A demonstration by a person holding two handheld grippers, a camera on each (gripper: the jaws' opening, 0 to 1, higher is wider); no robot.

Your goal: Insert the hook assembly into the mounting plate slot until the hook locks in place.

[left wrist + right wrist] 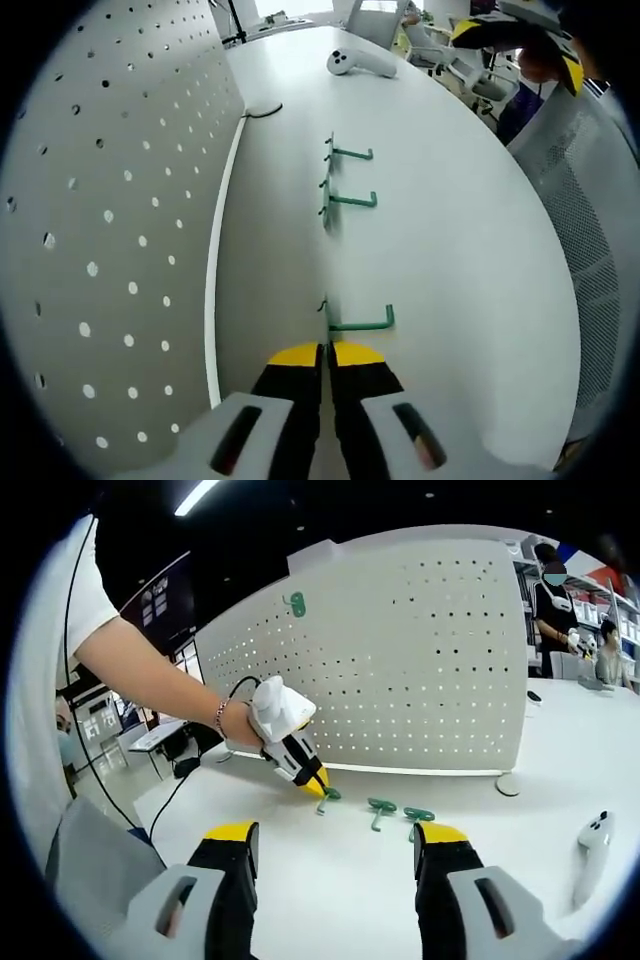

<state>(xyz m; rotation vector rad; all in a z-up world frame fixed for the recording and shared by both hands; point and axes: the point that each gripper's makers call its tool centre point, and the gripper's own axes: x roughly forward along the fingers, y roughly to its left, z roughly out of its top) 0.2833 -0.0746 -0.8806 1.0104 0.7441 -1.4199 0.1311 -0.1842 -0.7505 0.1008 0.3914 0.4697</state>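
the left gripper (327, 352) has its jaws closed together, tips just short of the nearest green hook (360, 322) lying on the white table (470, 250); two more hooks (349, 177) lie farther off, all near the foot of the pegboard (110, 200) on the left. the right gripper (335, 838) is held wide apart over open tabletop, well clear of the board's lower edge, with a white controller (592, 852) near the right edge

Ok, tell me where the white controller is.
In the left gripper view the white controller lies on the table, beyond the green hooks.
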